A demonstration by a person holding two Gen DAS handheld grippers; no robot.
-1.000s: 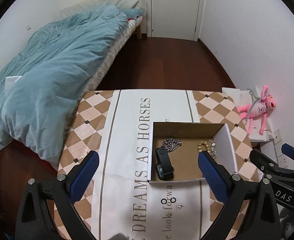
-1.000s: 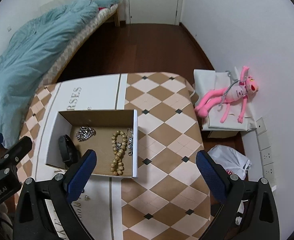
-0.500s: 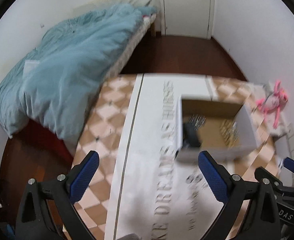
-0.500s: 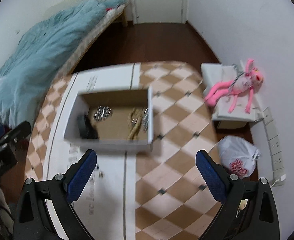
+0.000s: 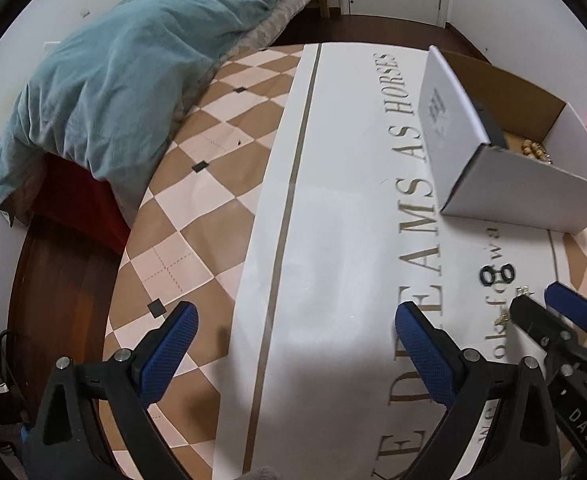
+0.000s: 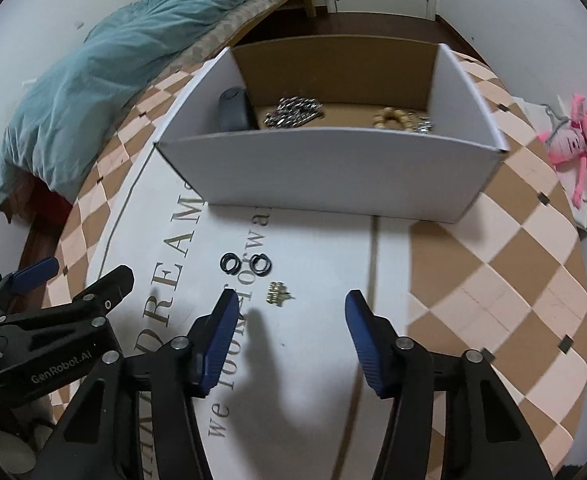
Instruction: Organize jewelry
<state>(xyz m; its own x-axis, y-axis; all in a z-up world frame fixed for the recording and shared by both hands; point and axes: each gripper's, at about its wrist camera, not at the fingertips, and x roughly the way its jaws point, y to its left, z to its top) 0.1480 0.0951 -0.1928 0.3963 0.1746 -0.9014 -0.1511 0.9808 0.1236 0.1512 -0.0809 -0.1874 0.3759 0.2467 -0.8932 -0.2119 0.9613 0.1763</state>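
Note:
A white cardboard box (image 6: 333, 172) stands on the table and holds a silver chain (image 6: 293, 114), a wooden bead bracelet (image 6: 391, 118), a dark band (image 6: 233, 110) and small silver pieces. Two black rings (image 6: 245, 264) and a small gold piece (image 6: 277, 293) lie on the white cloth in front of it. My right gripper (image 6: 291, 318) is open, low over the cloth, just short of the gold piece. My left gripper (image 5: 295, 334) is open and empty over the cloth, left of the box (image 5: 505, 160); the rings (image 5: 497, 274) lie to its right.
The table has a checkered top (image 6: 493, 280) with a white lettered runner (image 5: 333, 200). A bed with a teal duvet (image 5: 133, 60) runs along the left. A pink plush toy (image 6: 573, 140) lies on a low stand at the right. A door is at the back.
Both grippers have dropped close to the table. The right one moved toward the rings and gold piece; the left swung left, so the box now sits at its right edge.

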